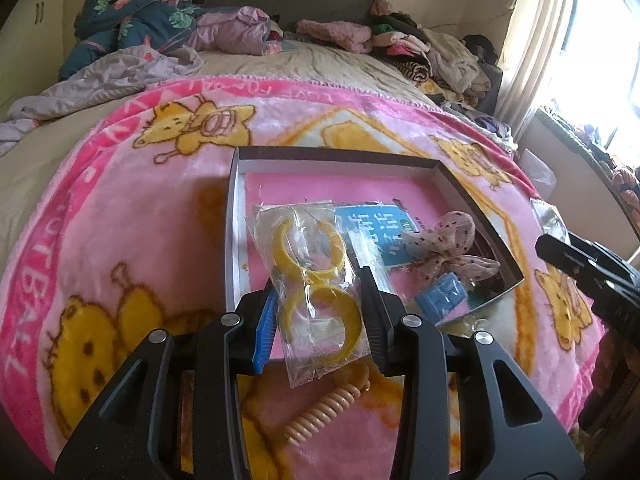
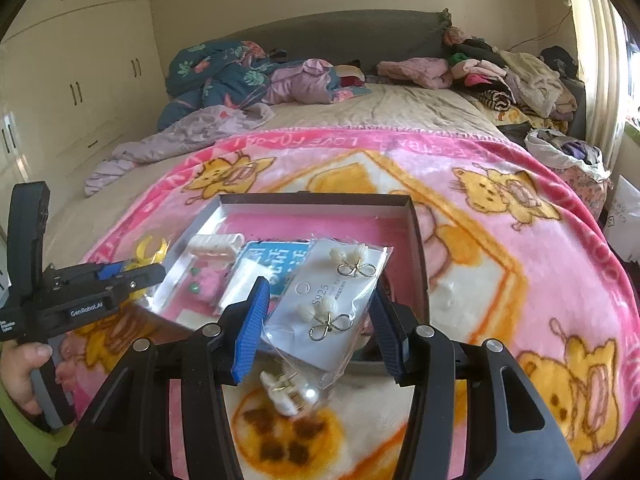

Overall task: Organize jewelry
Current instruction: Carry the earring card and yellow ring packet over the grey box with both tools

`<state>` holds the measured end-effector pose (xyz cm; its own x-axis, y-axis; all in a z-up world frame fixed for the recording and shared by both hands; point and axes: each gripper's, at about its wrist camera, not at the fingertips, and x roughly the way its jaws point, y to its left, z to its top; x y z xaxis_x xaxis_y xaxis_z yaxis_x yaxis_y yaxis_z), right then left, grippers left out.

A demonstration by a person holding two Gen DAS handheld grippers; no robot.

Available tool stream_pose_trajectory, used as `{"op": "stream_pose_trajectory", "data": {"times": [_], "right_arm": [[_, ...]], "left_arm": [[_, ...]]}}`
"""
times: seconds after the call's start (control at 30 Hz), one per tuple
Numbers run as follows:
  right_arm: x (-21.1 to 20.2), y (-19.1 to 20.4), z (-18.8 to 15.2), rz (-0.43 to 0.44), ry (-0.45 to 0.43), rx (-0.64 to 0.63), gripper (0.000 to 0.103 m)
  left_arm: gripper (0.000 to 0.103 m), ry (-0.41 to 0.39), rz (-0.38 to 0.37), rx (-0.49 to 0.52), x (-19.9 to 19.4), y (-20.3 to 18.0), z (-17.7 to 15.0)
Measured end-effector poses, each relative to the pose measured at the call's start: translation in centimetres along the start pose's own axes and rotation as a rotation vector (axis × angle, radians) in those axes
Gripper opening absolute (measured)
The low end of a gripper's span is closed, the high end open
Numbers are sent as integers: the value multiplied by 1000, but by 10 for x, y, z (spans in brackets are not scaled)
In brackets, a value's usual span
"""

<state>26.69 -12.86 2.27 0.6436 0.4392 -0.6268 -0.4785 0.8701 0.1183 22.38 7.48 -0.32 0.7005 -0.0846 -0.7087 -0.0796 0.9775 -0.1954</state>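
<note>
Our left tongs [image 1: 320,300] pinch the yellow hoop bag [image 1: 312,280], right tongs [image 2: 320,320] the earring card [image 2: 332,304]; both slippery packets could slide out beside the box [image 2: 416,240].

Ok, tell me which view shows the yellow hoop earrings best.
Left wrist view: the yellow hoop earrings, bagged in clear plastic, fill the middle, pinched in the left gripper. The right wrist view catches only yellow slivers behind that gripper.

Blanket [image 2: 500,248]: pink, with yellow bear figures and a deeper pink lettered border. Box [image 2: 320,200]: dark outside, white walls, pink floor. Hoop earrings [image 1: 316,280]: yellow, in clear bag. Earring card [image 2: 332,300]: white, silver-and-cream earrings. Bow [image 1: 444,248]: beige, dark-dotted. Booklet [image 1: 376,228]: blue. Gripper pads [image 2: 252,320]: blue.
</note>
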Motion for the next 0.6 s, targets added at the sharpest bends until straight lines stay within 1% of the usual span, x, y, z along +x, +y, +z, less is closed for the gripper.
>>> {"op": "stream_pose_trajectory", "data": {"times": [0.27, 0.6], "right_arm": [[25, -10, 3, -28, 30, 0, 49], [49, -16, -2, -43, 66, 8, 49]], "left_arm": [[30, 39, 13, -5, 23, 7, -3], [30, 55, 23, -7, 36, 11, -6]]}}
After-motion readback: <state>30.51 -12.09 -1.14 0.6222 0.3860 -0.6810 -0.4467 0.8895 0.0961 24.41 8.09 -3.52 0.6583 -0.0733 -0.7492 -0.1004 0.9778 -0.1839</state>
